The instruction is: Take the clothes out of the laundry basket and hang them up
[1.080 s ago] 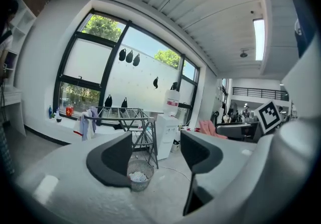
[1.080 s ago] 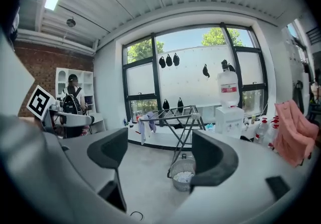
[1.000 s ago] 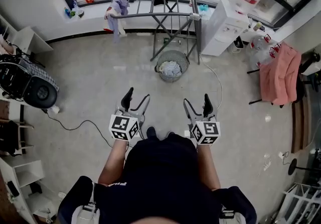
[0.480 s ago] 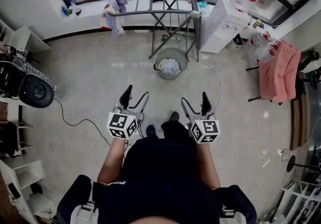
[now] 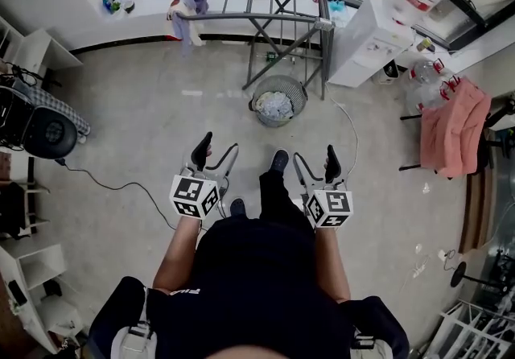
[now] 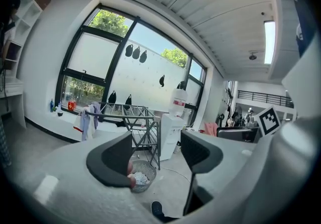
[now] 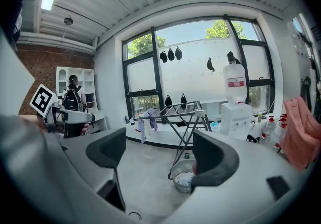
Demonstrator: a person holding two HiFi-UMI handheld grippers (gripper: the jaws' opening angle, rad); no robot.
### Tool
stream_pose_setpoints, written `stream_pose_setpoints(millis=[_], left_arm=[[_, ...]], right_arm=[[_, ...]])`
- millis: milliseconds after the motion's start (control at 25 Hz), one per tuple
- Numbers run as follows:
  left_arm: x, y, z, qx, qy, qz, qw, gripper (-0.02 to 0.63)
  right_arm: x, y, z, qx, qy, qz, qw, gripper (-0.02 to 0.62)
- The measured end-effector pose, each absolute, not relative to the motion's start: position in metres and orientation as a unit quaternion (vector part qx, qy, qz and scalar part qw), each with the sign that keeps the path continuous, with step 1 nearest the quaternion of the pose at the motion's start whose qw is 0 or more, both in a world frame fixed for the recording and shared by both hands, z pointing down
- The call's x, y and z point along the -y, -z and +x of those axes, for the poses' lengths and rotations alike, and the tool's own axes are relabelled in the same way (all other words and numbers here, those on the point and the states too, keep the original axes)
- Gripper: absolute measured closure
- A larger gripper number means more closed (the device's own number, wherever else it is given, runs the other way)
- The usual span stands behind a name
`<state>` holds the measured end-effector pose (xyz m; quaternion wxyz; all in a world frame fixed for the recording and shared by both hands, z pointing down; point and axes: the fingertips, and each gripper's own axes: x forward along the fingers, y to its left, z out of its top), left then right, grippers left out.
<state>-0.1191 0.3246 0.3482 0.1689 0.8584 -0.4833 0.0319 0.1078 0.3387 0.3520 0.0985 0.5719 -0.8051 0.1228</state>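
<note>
In the head view, we are judging this to be the approach step: nothing is lifted yet. The round grey wire-mesh laundry basket [image 5: 259, 93] is standing on the grey floor [image 5: 161, 132], with pale crumpled clothes [image 5: 276, 106] heaped inside it. The grey metal folding drying rack [image 5: 249, 19] is rising just behind the basket, and a bluish-purple garment [image 5: 191, 5] is draped over its rail, beyond the basket and off to its left. The left hand-held gripper [image 5: 217, 153] and the right hand-held gripper [image 5: 315, 161] are both hovering level at waist height on the near side of the basket, well apart from it. Both are pointing forward, forearms parallel, and a dark shoe [image 5: 279, 160] is set forward between them.

In the left gripper view, the left hand-held gripper [image 6: 155, 160] is showing its jaws spread wide with nothing between them. The basket [image 6: 148, 168] is appearing low in the gap, well ahead.

In the right gripper view, the right hand-held gripper [image 7: 158, 155] is likewise gaping and empty. The basket [image 7: 176, 169] is sitting in front of its jaws, under the near corner of the rack [image 7: 175, 115].

Next, we are thinking the move calls for closing in on the basket, lowering one gaping gripper over its rim, and pinching a fold of the topmost cloth.
</note>
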Motion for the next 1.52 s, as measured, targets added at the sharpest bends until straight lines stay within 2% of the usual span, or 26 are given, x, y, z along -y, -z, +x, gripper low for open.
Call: stream_pose_setpoints(millis=[320,600,880,1240,1520], left_arm=[[-0.242,-0.370,-0.092,0.499,-0.044,0.846,0.179,0.308],[-0.159,-0.427,-0.064,0.501,-0.076,0.837,0.205,0.308],[-0.091,-0.516,-0.059,0.505,-0.101,0.828,0.222,0.308],[-0.063,-0.645,-0.046,0.524,-0.131,0.798,0.268,0.308],[-0.050,-0.708,-0.028,0.545,-0.141,0.772,0.295,0.308]], right_arm=[[-0.248,-0.384,0.137,0.817,-0.142,0.546,0.120,0.187],[-0.160,-0.449,0.167,0.826,-0.186,0.508,0.156,0.189],[-0.075,-0.550,0.170,0.848,-0.192,0.449,0.207,0.189],[-0.025,-0.713,0.148,0.871,-0.223,0.333,0.285,0.217],[0.005,-0.827,0.144,0.867,-0.226,0.282,0.343,0.235]])
